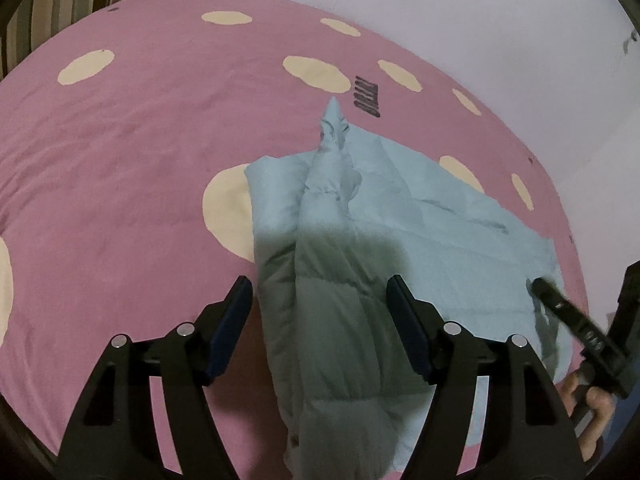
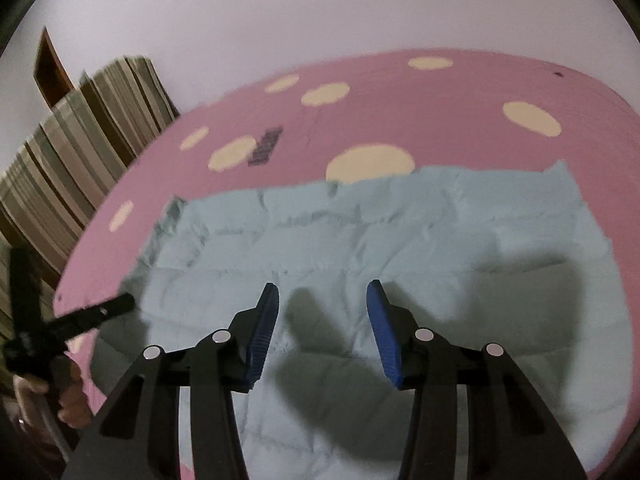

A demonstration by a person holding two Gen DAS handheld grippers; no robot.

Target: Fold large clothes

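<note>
Left wrist view. The left gripper (image 1: 320, 304) hangs above the pale blue quilted jacket (image 1: 400, 216), jaws spread wide and holding nothing. The jacket lies flat on a pink bedspread (image 1: 120, 160) with cream spots. A sleeve (image 1: 320, 184) has been laid lengthwise over the body, its cuff pointing toward the far edge of the bed, and this padded ridge runs between the open jaws. At the right margin the right gripper (image 1: 560, 308) appears side-on, tip over the jacket's right edge; its opening cannot be judged from this angle. A small dark striped item (image 1: 366, 96) lies on the spread just beyond the cuff; its nature cannot be determined.

Right wrist view. The right gripper (image 2: 322, 300) has blue pads parted wide, empty, poised over the quilted body of the jacket (image 2: 360, 232), which spreads across the near half of the bed. The left gripper (image 2: 96, 312) shows at the left margin near the jacket's edge. A striped curtain (image 2: 80, 152) hangs at left.

Assessment. One sleeve appears already folded in; the work seems to stand between folds. The next move likely calls for each gripper to descend and pinch an edge of the thick padding firmly before carrying it across, as bulky fabric may slip.

Containers: none in either view.
</note>
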